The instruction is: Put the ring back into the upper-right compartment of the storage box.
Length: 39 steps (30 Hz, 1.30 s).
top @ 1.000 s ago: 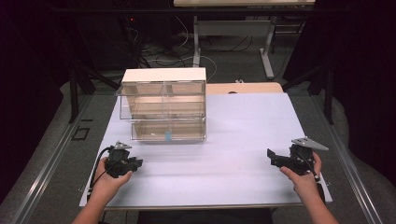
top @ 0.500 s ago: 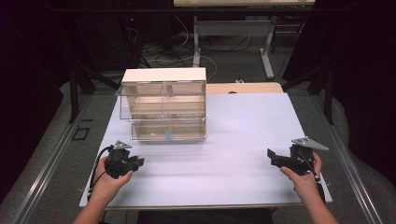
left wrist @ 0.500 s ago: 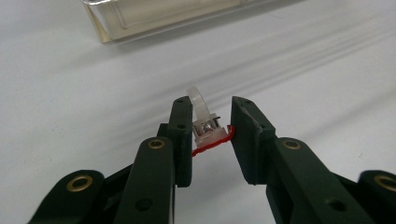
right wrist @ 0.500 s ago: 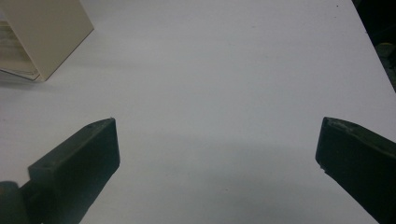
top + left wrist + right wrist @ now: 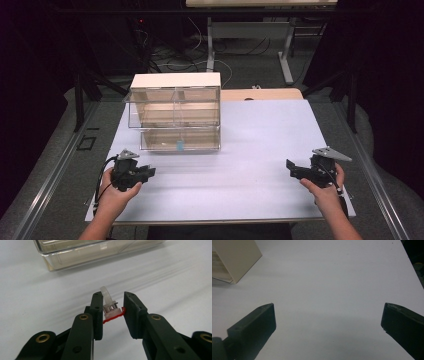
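Observation:
My left gripper [image 5: 149,172] rests at the table's near left, held in a hand. In the left gripper view the left gripper [image 5: 113,295] is shut on a small clear plastic part [image 5: 110,308] with a metal insert and a red wire under it. A clear drawer cabinet [image 5: 175,112] with a beige top stands at the back left of the white table [image 5: 260,135]; its lower drawer front [image 5: 100,252] lies just beyond the jaws. My right gripper [image 5: 291,168] sits at the near right, and in its own view the right gripper [image 5: 328,306] is wide open over bare table.
A small blue item [image 5: 180,145] sits in the cabinet's bottom drawer. The cabinet's beige side [image 5: 237,257] shows at the upper left of the right gripper view. Dark floor, cables and a desk frame [image 5: 250,35] lie beyond the table's far edge.

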### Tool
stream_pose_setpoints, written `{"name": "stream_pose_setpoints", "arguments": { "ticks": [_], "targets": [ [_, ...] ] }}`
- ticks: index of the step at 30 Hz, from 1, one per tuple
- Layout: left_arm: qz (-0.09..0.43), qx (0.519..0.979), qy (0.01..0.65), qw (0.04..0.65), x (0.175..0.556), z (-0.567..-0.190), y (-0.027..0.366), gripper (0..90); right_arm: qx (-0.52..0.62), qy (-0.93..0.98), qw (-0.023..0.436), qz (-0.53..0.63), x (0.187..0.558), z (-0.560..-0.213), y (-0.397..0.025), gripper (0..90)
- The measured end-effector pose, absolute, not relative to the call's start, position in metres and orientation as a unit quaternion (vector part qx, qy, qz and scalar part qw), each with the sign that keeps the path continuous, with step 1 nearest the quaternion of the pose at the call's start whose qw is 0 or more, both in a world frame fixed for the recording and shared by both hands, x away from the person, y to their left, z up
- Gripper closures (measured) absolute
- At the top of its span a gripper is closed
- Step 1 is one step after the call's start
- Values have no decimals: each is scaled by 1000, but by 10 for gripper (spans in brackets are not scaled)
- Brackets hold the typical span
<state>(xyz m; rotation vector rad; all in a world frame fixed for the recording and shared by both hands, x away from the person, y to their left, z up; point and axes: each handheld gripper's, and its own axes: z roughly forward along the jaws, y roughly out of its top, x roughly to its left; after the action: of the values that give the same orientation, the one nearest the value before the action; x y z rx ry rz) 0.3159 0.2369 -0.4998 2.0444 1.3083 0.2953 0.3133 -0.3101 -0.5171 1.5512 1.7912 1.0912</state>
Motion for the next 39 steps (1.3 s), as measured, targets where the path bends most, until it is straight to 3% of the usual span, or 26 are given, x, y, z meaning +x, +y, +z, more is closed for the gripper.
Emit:
{"name": "stream_pose_setpoints", "arguments": {
  "ticks": [39],
  "targets": [
    [124,776,477,394,307,-477,216,708,561,670,260,411,316,-517,-304,0]
  ]
}}
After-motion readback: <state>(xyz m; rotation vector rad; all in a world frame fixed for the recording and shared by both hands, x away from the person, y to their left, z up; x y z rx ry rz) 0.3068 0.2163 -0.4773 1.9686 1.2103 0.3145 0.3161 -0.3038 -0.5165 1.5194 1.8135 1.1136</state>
